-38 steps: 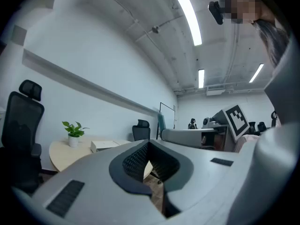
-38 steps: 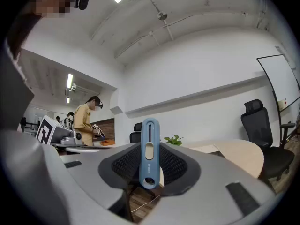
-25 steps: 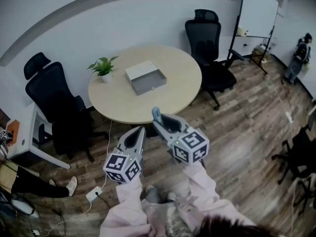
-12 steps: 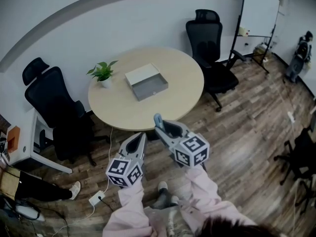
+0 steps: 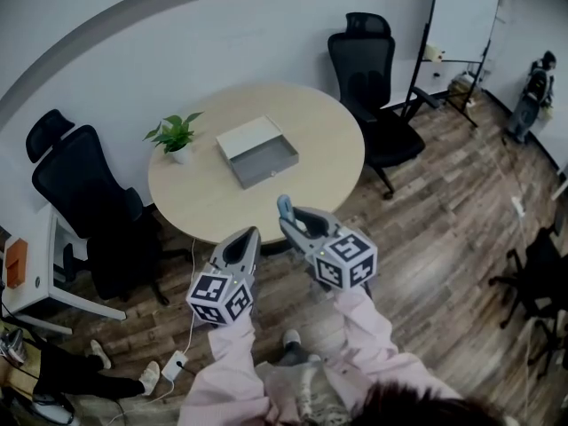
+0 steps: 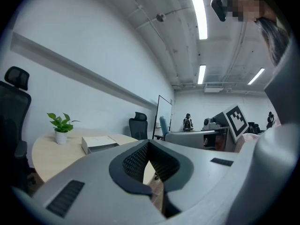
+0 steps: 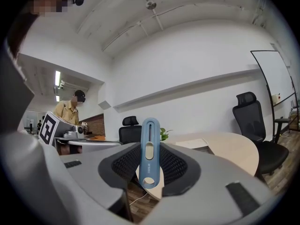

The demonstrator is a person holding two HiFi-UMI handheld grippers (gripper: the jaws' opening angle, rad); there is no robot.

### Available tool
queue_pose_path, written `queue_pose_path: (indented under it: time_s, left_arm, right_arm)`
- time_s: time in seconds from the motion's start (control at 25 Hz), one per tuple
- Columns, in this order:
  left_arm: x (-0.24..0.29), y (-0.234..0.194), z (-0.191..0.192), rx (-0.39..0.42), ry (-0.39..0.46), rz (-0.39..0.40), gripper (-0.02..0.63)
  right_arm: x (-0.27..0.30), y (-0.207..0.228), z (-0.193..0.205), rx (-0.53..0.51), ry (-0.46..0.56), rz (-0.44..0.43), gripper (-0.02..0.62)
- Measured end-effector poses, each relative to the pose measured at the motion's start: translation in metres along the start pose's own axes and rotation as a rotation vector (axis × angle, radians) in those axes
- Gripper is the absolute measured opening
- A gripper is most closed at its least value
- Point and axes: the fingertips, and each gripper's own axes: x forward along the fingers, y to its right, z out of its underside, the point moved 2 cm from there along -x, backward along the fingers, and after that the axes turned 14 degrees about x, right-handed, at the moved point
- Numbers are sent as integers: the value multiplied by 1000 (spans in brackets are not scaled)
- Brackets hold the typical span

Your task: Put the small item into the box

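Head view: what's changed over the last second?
The left gripper and right gripper have both moved forward towards the round table. Nothing was taken or released: the right gripper still clamps the blue tool, the left gripper stays shut and empty. The open box and plant sit unmoved on the table.

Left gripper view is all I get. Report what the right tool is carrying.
Observer: The right tool is shut on a slim blue item, held upright between its pads.
Operator: Now give me the box from above.
Observer: In the head view the box lies near the middle of the round table, white on its far half, grey on its near half.
Operator: Say where both tools stand.
Observer: The left tool is side by side with the right, by the table's near edge, well short of the box.
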Motion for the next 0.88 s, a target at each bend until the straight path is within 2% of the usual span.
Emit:
queue_pose_path:
  time_s: [0.88]
  left_arm:
    - [58,-50,0,-6,23,92,8]
  right_arm:
    - [45,45,-28,23,48,85,127]
